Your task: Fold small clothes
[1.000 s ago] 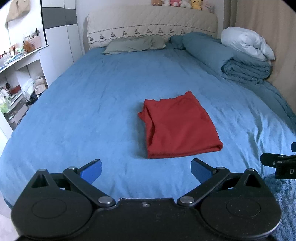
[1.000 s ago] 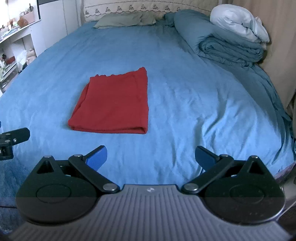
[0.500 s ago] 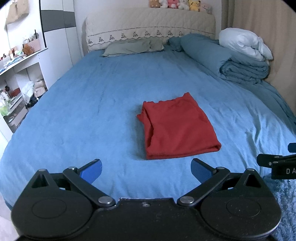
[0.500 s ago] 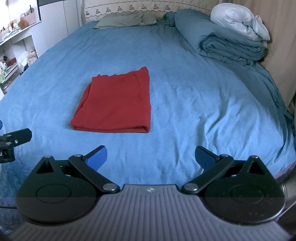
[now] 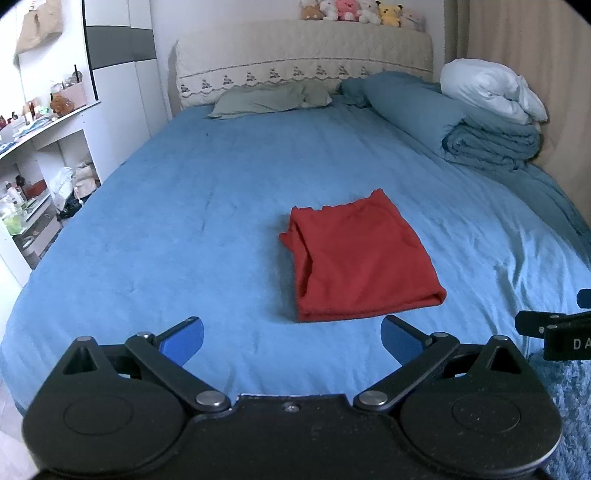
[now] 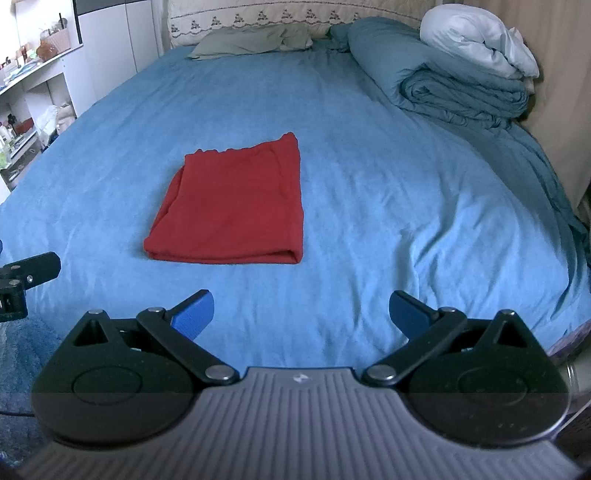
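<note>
**Bedroom: folded garment ahead of both grippers**

Blue bedsheet (image 5: 207, 229) carries the red folded garment (image 5: 360, 258), long axis running away from the grippers. Left gripper (image 5: 291, 338) sits nearer; right gripper (image 6: 301, 314) further right. Both spread, empty, clear of cloth.

**Bedroom setting, soft daylight**

Wide bed (image 5: 221, 206) under a blue sheet, filling most of the view. Far end: cream quilted headboard (image 5: 303, 55), plush toys (image 5: 354, 8) lined along its top, grey-green pillow (image 5: 269, 99) below. Right: rolled blue duvet (image 5: 461, 125), white pillow (image 5: 487, 88) on top, beige curtain (image 5: 535, 44) behind. Left: white shelving (image 5: 40, 147), cluttered.
</note>
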### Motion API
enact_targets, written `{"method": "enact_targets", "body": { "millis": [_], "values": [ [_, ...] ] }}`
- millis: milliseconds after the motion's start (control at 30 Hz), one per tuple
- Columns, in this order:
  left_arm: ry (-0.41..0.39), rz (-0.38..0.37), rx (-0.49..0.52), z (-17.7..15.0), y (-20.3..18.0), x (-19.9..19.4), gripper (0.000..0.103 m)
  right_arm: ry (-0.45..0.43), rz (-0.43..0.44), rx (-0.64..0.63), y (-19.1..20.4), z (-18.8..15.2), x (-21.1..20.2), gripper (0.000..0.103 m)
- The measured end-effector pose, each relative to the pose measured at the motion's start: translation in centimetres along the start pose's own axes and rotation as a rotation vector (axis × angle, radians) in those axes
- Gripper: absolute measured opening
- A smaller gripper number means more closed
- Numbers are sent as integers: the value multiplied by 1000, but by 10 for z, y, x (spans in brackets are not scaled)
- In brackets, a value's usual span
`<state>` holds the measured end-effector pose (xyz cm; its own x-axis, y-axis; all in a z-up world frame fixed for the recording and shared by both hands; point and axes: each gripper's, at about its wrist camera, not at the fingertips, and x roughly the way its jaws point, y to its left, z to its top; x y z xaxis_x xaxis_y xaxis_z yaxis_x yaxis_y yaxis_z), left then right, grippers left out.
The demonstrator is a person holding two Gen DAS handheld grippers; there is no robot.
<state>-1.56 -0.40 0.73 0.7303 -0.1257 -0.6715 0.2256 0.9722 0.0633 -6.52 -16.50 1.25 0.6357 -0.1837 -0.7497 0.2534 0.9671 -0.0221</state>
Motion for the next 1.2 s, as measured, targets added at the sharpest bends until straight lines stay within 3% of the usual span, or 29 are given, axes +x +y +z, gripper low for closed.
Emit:
{"method": "enact_targets", "body": {
  "millis": [1200],
  "values": [
    [-1, 11, -6, 3, 1, -1, 103, 3, 14, 14, -3, -2, 0, 103]
  ]
}}
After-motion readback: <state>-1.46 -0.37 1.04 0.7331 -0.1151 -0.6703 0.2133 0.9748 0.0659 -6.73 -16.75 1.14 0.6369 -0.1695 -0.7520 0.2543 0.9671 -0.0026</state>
